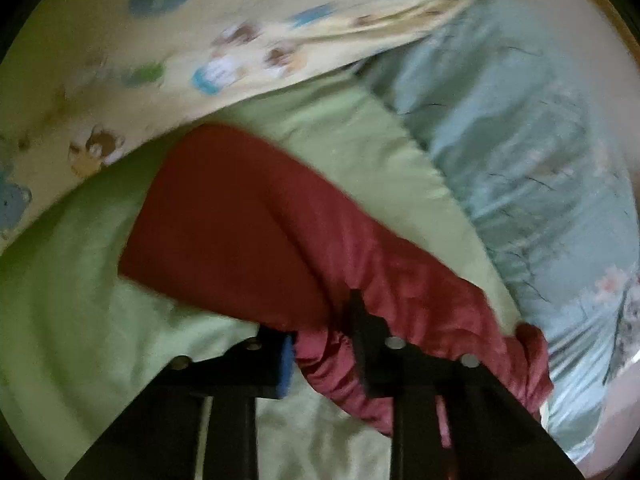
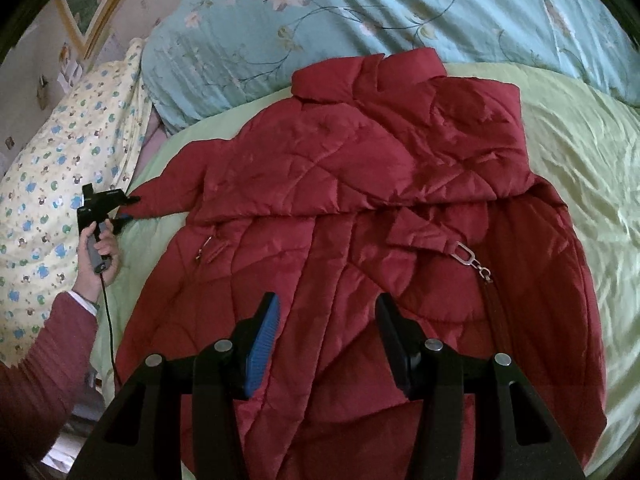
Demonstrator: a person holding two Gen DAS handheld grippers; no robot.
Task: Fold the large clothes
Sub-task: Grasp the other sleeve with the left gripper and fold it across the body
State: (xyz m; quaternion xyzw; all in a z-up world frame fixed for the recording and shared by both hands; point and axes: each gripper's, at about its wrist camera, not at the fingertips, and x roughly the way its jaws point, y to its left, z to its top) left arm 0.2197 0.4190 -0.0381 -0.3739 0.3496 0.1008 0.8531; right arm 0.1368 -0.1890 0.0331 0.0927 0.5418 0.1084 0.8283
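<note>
A red quilted jacket lies spread on a light green bedsheet, collar toward the pillows, one side folded over the body. My right gripper is open and empty just above the jacket's lower part. My left gripper is at the end of the jacket's left sleeve. In the left wrist view the gathered red sleeve cuff sits between the left gripper's closed fingers, and the sleeve stretches ahead over the sheet.
A teal floral quilt lies along the head of the bed. A yellow patterned blanket lies at the left, also in the left wrist view. A metal clasp sits on the jacket.
</note>
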